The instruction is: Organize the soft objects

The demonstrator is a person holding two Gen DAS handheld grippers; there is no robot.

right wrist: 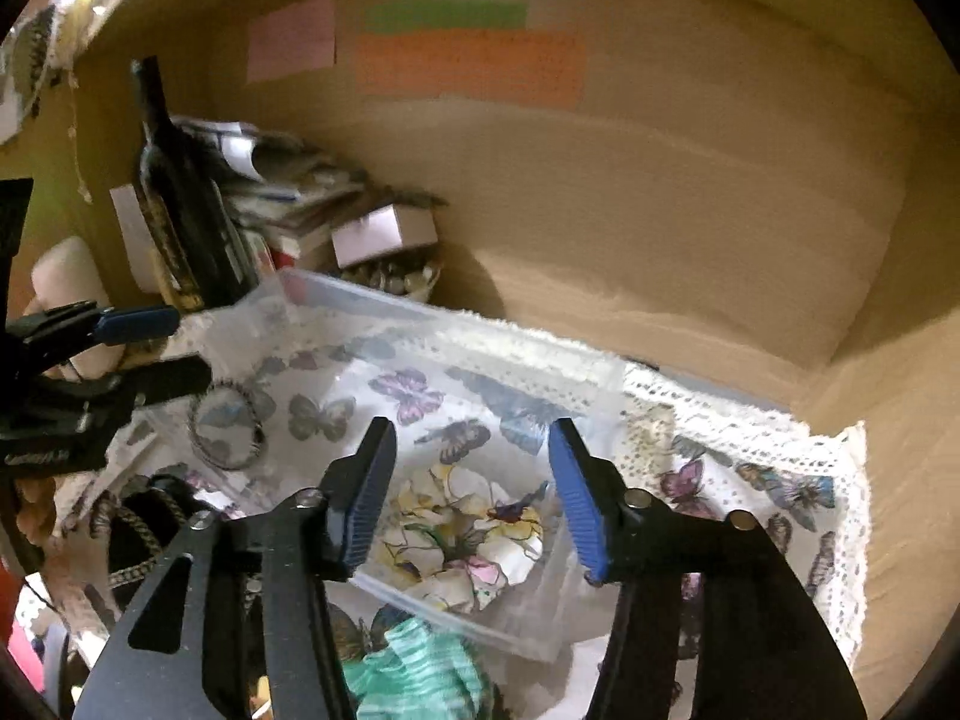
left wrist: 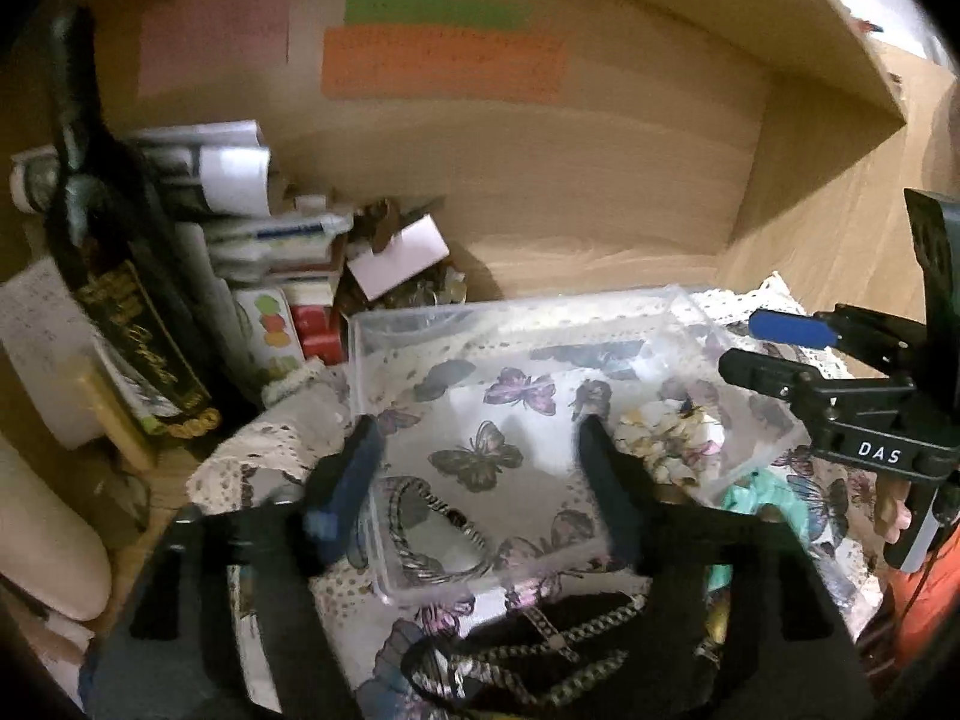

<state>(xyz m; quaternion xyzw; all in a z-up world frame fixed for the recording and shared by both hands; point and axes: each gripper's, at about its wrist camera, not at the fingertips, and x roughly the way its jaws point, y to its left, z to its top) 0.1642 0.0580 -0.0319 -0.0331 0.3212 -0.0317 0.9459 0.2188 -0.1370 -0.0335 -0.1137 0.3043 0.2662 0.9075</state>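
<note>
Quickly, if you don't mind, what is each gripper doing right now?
Left gripper: open, holding nothing, above the clear plastic box.
Right gripper: open, holding nothing, over the floral scrunchie in the box.

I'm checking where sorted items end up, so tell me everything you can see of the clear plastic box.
The clear plastic box is a shallow, lidless rectangular tub, see-through, upright on the butterfly-print cloth inside a wooden cabinet. Inside lie a striped hair tie and a floral scrunchie. A green scrunchie sits outside its near wall. Both open grippers hover over it.

Left claw (left wrist: pixel 480 468) spread, right claw (right wrist: pixel 474 492) spread
</note>
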